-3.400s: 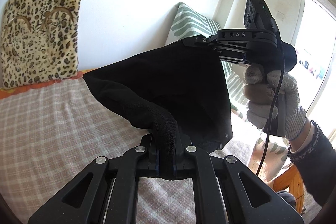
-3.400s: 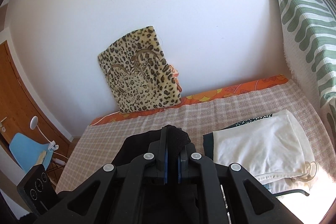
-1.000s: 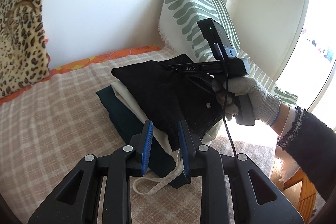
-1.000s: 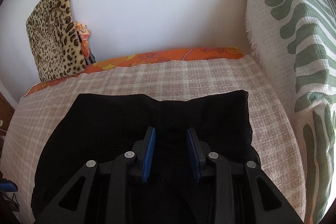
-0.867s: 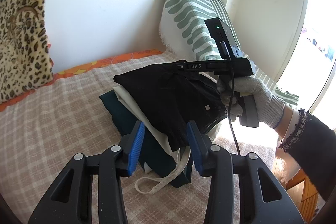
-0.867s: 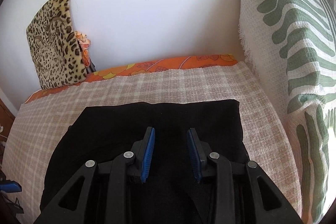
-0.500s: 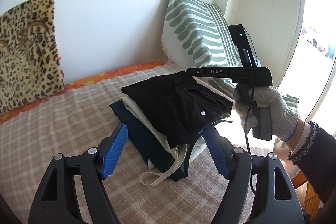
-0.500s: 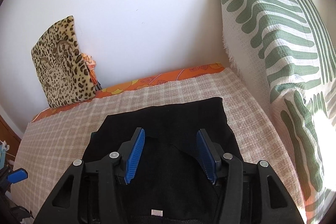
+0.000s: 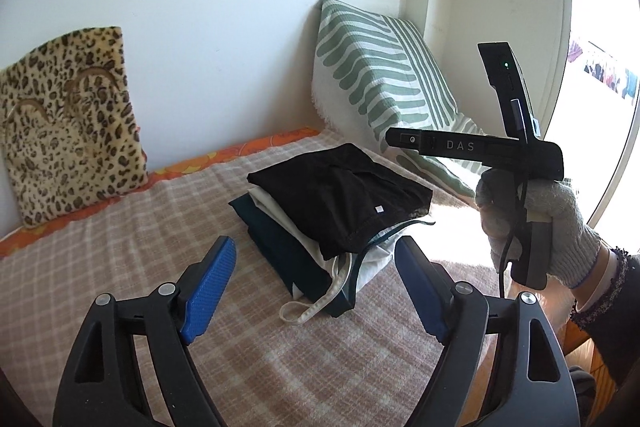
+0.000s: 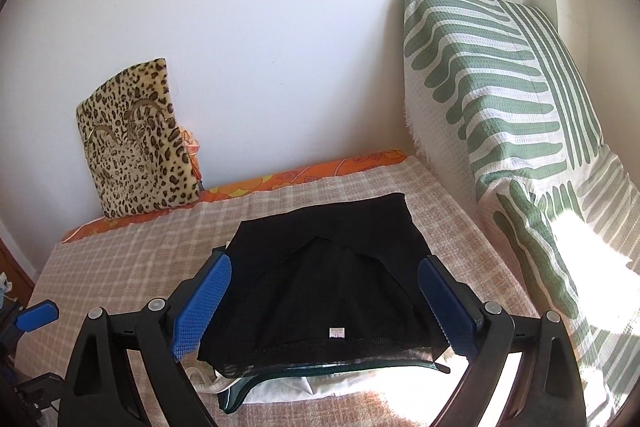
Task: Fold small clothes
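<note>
In the left wrist view, the folded black garment (image 9: 340,203) lies at the centre of the frame on top of a small stack: a cream piece (image 9: 280,219) under it and a dark teal piece (image 9: 276,247) at the bottom, all on the checked blanket (image 9: 120,247) that covers the bed. A cream strap loop (image 9: 304,309) trails from the stack toward the lower middle of the frame. The left gripper (image 9: 316,259) fills the bottom of this view, its blue pads spread wide; the jaws have just been opening, and nothing is pinched between them. At the right of the frame a gloved hand (image 9: 552,227) holds the right gripper's handle, raised above and to the right of the stack.

In the right wrist view, the right gripper (image 10: 324,291) occupies the lower half, its pads also spread wide after just opening. The black garment (image 10: 332,267) appears between them, lying flat on the stack and free of the pads, with a small white label (image 10: 337,332) near its front hem.

A leopard-print cushion (image 10: 136,143) leans against the white wall at the left, and a green-striped pillow (image 10: 500,99) stands at the right.
</note>
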A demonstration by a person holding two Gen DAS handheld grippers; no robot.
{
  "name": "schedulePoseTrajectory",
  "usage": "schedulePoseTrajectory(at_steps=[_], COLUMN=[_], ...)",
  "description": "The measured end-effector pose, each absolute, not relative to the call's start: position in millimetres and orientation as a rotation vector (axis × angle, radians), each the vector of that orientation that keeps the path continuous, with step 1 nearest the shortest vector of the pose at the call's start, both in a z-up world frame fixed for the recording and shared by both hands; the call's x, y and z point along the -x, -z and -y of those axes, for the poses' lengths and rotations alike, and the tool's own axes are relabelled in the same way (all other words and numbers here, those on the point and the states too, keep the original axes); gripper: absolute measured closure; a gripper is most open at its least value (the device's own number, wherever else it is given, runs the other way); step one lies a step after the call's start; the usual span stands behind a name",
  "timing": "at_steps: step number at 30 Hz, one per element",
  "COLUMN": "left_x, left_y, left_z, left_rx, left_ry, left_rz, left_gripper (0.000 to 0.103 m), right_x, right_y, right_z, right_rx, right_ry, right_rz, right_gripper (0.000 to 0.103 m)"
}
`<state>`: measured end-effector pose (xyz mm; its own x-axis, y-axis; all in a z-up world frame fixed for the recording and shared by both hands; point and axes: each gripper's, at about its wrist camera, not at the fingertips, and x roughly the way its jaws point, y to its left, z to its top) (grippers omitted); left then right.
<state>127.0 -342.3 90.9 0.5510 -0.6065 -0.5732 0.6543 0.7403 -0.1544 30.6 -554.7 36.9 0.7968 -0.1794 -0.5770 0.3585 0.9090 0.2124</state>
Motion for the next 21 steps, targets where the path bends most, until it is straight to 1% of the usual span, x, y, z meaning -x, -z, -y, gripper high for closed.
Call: schedulePoseTrajectory(at_steps=[3, 9, 12, 16, 21], left_x=[-118.5, -102.6, -97.0, -88.7, -81.2], left_y=[-94.2, -99.9, -101.1, -101.5, -98.1], left_z=[334.9, 316.6, 305.4, 288.0, 268.5], left_rx=[-0.083, -0.102, -0.105, -0.125, -0.146], left_ry=[0.750, 0.739, 0.711, 0.660, 0.613], left_rz=[-0.637, -0.603, -0.601, -0.568, -0.540], left_gripper=[0.021, 0.020, 0.014, 0.002, 0.001], right_x=[-18.8, 5.9, 17.1, 25.0, 31.3], right_y=[-40.9, -43.9, -43.8, -44.5, -46.2], right_z=[540.7, 518.0, 505.1, 484.8, 458.7], right_rx=[-0.299, -0.292, -0.295, -0.260, -0.218], right_ry=[0.313, 0.358, 0.394, 0.454, 0.493], right_rz=[-0.569, -0.541, -0.536, -0.531, -0.533], right_gripper=[0.001, 0.000, 0.000, 0.000, 0.000])
